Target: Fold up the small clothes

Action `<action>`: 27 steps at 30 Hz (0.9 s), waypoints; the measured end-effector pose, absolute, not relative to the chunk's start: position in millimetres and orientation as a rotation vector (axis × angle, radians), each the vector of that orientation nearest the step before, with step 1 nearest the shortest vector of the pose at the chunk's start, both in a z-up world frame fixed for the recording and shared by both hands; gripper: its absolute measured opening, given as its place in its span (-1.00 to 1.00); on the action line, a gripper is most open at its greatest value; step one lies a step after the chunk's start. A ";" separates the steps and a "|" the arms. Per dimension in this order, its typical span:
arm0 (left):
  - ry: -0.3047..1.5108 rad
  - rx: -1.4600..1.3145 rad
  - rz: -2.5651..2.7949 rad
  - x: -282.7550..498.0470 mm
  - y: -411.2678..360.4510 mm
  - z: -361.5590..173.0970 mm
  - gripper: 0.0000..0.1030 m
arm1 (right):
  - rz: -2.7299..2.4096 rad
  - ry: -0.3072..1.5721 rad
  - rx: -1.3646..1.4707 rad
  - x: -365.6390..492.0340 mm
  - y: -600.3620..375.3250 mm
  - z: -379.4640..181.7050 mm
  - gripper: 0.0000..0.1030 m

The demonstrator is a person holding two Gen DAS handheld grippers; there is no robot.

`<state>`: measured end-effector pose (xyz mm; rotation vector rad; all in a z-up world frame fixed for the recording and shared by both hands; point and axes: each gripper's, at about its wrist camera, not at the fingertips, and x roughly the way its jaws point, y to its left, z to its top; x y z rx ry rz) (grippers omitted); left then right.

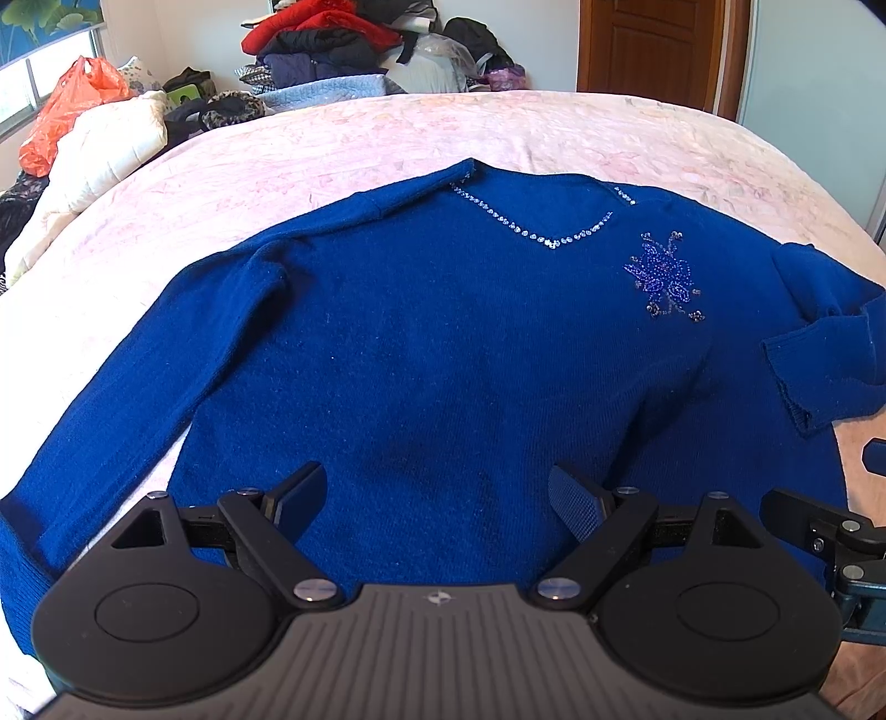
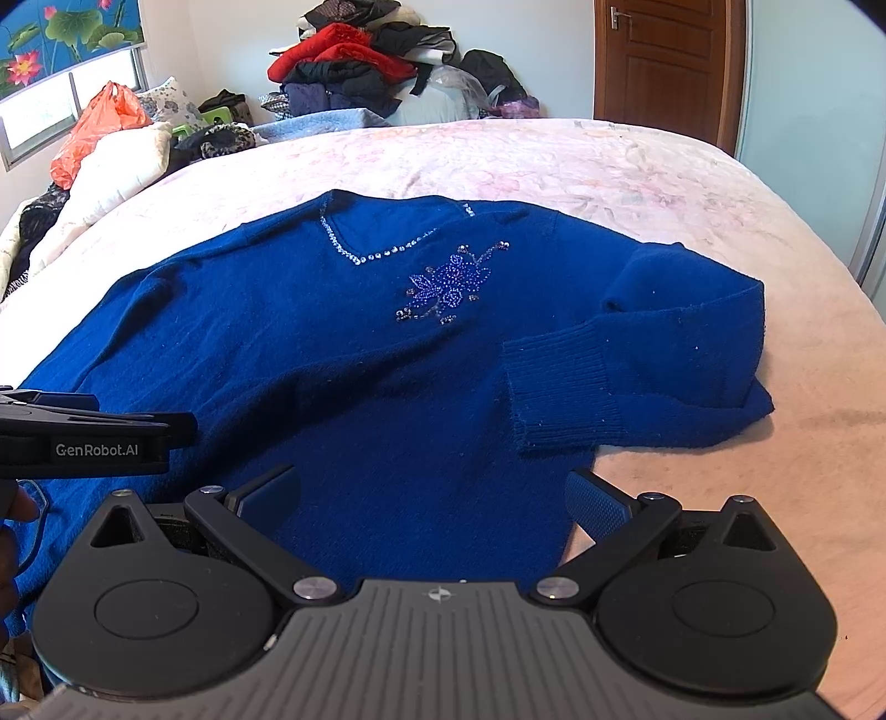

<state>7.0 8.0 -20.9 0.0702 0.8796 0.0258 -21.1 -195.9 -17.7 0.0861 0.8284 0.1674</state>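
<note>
A royal-blue sweater lies face up on a pink bedspread, with a rhinestone V-neck and a beaded flower. Its right sleeve is folded back, the ribbed cuff lying on the body; the left sleeve stretches out straight. My left gripper hovers open above the lower body, nothing between its fingers. My right gripper is open over the hem's right corner, also holding nothing. The left gripper's body shows at the left edge of the right wrist view.
A heap of clothes is piled against the far wall. An orange plastic bag and a white quilt lie at the bed's left. A wooden door stands at the back right.
</note>
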 end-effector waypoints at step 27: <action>0.911 0.107 0.042 11.2 2.2 -40.1 0.71 | 0.100 0.657 -0.207 -25.8 -204.4 -45.6 0.80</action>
